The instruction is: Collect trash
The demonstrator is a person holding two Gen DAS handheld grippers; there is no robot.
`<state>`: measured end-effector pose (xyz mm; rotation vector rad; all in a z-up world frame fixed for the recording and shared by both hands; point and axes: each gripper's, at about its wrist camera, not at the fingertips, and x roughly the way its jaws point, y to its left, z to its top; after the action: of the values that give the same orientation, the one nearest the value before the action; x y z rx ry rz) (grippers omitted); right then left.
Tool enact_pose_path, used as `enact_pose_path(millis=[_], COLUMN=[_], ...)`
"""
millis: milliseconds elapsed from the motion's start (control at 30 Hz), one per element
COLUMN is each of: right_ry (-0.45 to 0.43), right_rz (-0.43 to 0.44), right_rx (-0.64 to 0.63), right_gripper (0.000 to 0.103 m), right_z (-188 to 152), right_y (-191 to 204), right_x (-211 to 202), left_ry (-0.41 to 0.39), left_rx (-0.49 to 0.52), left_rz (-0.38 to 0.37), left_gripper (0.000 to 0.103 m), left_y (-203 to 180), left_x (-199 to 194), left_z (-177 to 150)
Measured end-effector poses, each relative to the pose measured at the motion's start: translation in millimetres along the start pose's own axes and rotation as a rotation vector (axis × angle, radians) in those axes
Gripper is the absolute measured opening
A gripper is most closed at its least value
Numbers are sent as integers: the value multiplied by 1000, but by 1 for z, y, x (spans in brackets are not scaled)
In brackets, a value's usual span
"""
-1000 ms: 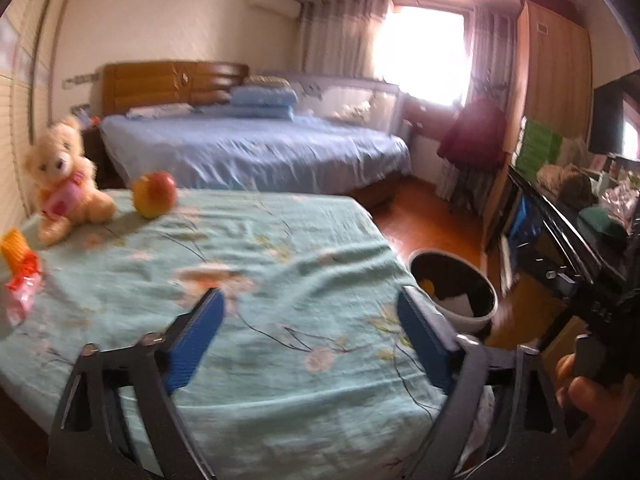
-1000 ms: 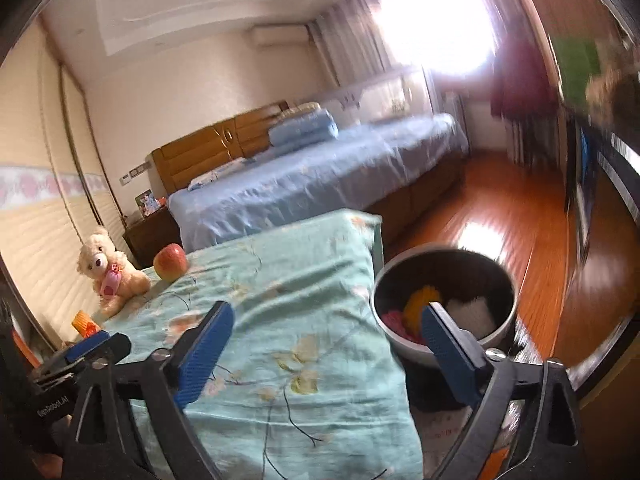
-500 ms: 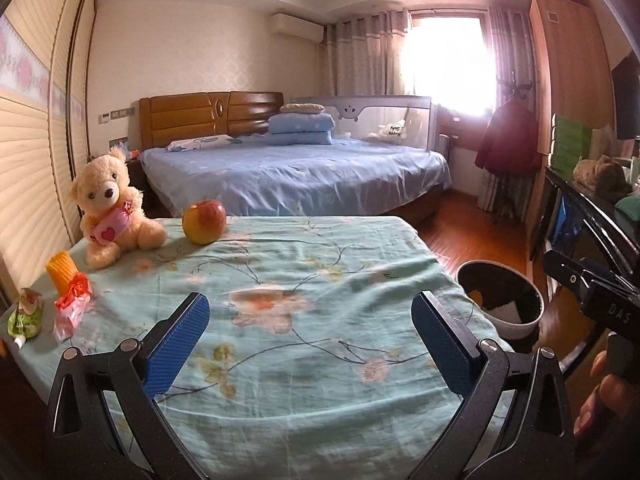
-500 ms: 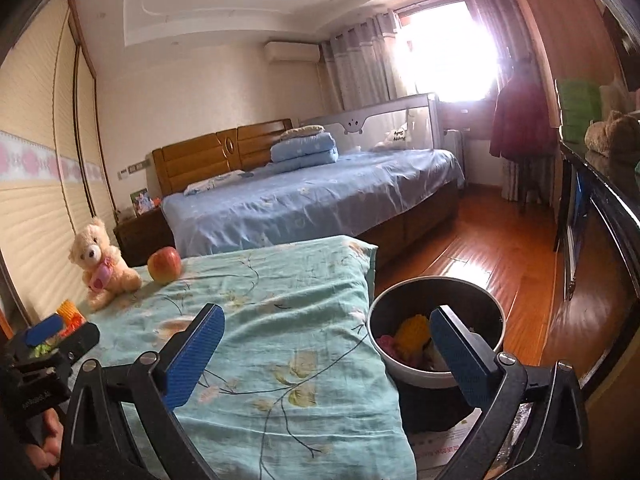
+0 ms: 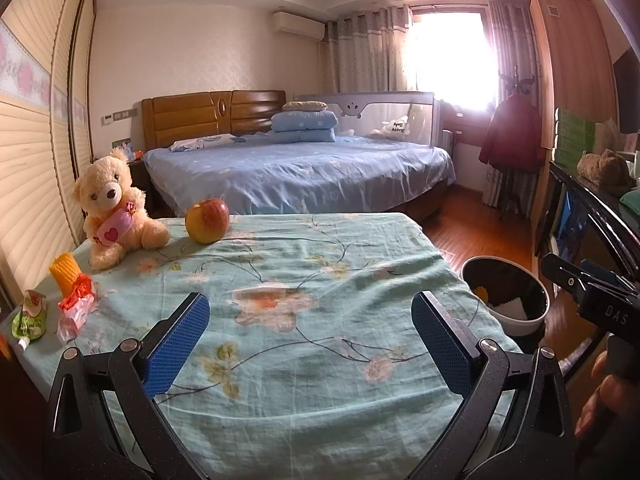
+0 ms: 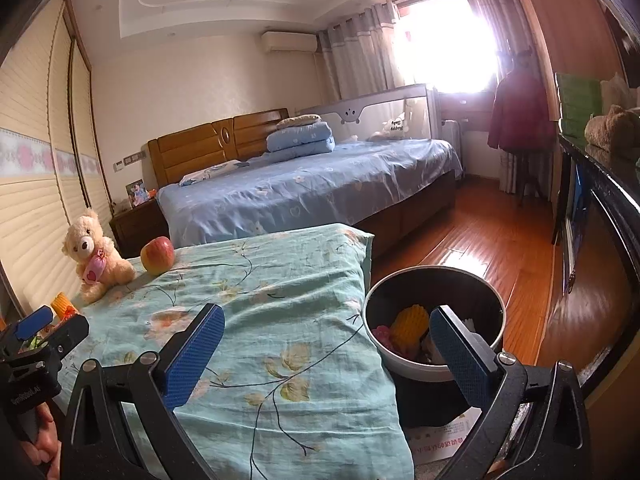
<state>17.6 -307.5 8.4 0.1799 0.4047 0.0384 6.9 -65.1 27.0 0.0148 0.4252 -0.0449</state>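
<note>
On the left edge of the floral-cloth table lie a red-and-white crumpled wrapper, a yellow ridged piece and a green pouch. My left gripper stands open over the near middle of the cloth with nothing between its blue pads. My right gripper is open too, over the table's right corner beside the round bin. The bin holds a yellow ridged piece, something pink and white paper.
A teddy bear and an apple sit at the table's far left. A blue bed lies behind, wood floor to the right, and a dark sideboard along the right wall. A hand grips the right tool's handle.
Both views have steadied and tipped upward, showing more of the room. The left view has swung so the wrappers at the table's left edge sit further in. Both grippers stay open.
</note>
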Motion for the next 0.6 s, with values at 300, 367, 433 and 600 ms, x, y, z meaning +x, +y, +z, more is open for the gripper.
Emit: enact_pose_path(millis=[300,367,433,600], right_ry=[5,4,5,5], right_rz=[0,-5,-4,-4], right_rx=[-2,-7,-5,-2], right_gripper=[103,103,103,103], right_z=[-2,-2,-2,-3], right_y=[-1,-1,-1,-1], right_x=[2,3,3,3], left_ry=[-4,-4,1,0], left_rx=[6,10,10,8], left_rz=[-3,-4,-8,-7], left_gripper=[103,103,103,103], left_y=[-1,-3,-3,-3], left_x=[1,1,2,2], left_z=[0,-1,-1,-2])
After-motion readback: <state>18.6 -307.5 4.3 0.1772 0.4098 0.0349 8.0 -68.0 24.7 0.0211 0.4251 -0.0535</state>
